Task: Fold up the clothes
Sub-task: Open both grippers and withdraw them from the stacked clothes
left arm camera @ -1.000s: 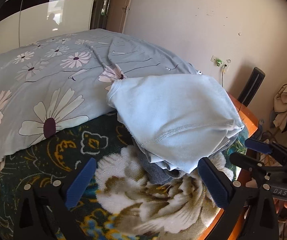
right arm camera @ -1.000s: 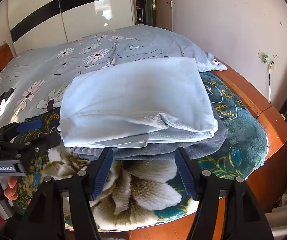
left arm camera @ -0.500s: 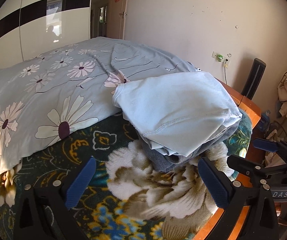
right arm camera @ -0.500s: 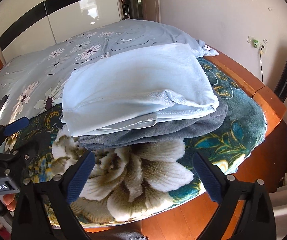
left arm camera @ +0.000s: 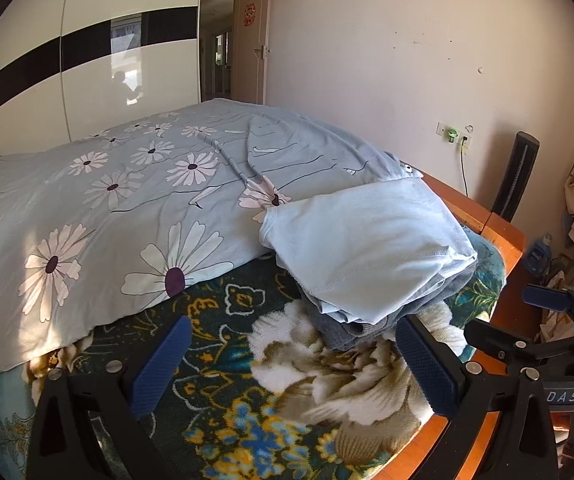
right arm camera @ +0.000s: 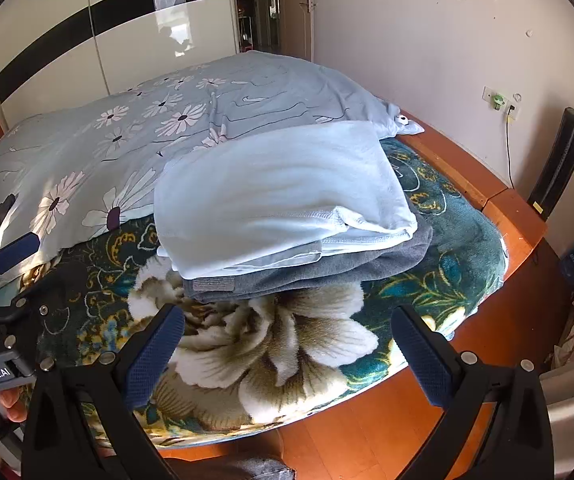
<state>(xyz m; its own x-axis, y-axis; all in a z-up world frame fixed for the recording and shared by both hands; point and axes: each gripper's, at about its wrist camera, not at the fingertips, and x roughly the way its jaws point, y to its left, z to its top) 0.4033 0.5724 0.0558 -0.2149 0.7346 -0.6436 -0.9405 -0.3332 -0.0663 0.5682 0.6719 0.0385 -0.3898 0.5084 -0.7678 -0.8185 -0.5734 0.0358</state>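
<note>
A folded light blue garment (right arm camera: 283, 196) lies on top of a folded grey garment (right arm camera: 327, 268), stacked on the dark floral blanket (right arm camera: 287, 344) at the bed's foot. The stack also shows in the left wrist view (left arm camera: 367, 248), with the grey garment (left arm camera: 343, 328) under it. My left gripper (left arm camera: 295, 364) is open and empty, a little short of the stack. My right gripper (right arm camera: 287, 352) is open and empty, in front of the stack's near edge. The right gripper also shows in the left wrist view (left arm camera: 527, 320), and the left gripper in the right wrist view (right arm camera: 11, 280).
A pale blue daisy-print duvet (left arm camera: 107, 200) covers the bed behind the stack. The orange wooden bed frame (right arm camera: 515, 216) runs along the right and near edges. A dark chair back (right arm camera: 559, 160) and a wall socket (right arm camera: 499, 100) stand at the right wall.
Both grippers have pulled back from the stack. The right gripper's jaws have opened wide. The folded stack stays in place on the blanket.
</note>
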